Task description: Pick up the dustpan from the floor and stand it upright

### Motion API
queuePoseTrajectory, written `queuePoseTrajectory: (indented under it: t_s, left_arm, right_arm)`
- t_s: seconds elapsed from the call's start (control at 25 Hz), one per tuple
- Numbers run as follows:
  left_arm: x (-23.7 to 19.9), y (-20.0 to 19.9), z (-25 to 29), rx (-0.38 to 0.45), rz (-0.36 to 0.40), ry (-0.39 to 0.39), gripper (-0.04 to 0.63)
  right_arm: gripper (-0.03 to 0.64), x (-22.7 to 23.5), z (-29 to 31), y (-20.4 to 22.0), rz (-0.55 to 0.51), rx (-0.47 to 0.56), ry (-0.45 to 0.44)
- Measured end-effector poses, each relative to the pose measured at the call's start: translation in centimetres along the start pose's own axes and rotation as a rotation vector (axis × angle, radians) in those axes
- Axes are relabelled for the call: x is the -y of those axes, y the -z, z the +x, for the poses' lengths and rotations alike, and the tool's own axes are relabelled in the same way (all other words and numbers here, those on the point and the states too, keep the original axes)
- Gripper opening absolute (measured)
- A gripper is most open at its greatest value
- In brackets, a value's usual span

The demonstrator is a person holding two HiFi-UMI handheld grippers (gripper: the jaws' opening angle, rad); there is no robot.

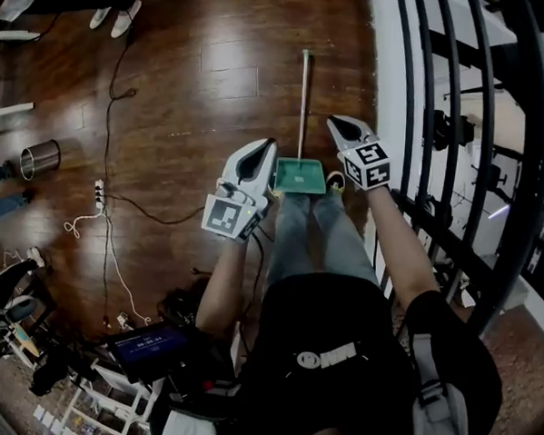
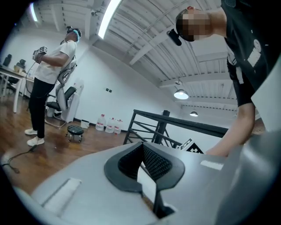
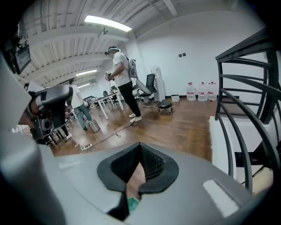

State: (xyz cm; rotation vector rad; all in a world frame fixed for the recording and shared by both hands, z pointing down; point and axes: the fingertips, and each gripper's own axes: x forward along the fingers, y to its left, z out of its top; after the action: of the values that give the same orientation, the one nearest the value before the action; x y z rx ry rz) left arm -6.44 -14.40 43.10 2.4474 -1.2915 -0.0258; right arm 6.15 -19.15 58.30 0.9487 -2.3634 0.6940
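The green dustpan lies flat on the wooden floor just in front of the person's feet. Its long thin handle runs straight away along the boards. My left gripper hovers over the pan's left edge, jaws shut and empty. My right gripper hangs above the pan's right side, also shut with nothing in it. In the left gripper view the pads meet at the tip. A sliver of the green dustpan shows below the jaws in the right gripper view, where the right gripper is closed.
A black stair railing and a white ledge run close along the right. A cable and a power strip lie on the floor at left, near a metal bin. Another person's shoes stand at the far left.
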Motion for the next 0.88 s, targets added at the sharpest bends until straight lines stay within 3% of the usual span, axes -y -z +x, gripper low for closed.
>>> queuePoseTrajectory:
  t_s: [0.16,0.32,0.48,0.68,0.72,0.76,0.8,0.88]
  left_arm:
    - [-6.5,1.6,0.5,0.017,-0.01,-0.122,0.015]
    - [-10.7,2.8,2.7,0.067,0.063,-0.196,0.015]
    - [-15.6,8.7,5.7,0.057,0.072,-0.267,0.015]
    - [-18.6,19.3,7.7,0.004,0.015,-0.31,0.015]
    - [-19.0,21.0,7.8,0.0,0.009,-0.311,0.015]
    - [-19.3,22.6,7.9,-0.003,0.005,-0.311,0.015]
    - [-19.5,23.9,7.8,-0.007,0.004,-0.314,0.015]
    - [-20.1,26.4,7.4,-0.02,0.001,-0.329,0.015]
  right_arm:
    - [0.003,2.5,5.6,0.9,-0.025,-0.061,0.042]
    - [0.003,8.8,10.7,0.7,0.046,0.031,0.163]
    - [0.003,16.6,19.3,4.3,0.116,0.05,0.228]
    - [0.006,22.8,30.9,12.8,0.167,-0.01,0.189]
    - [0.027,23.4,33.2,14.3,0.176,-0.027,0.162]
    - [0.122,23.7,35.6,15.9,0.173,-0.054,0.131]
    - [0.153,23.7,37.9,17.6,0.154,-0.093,0.107]
    - [0.152,23.8,41.9,21.3,0.087,-0.177,0.091]
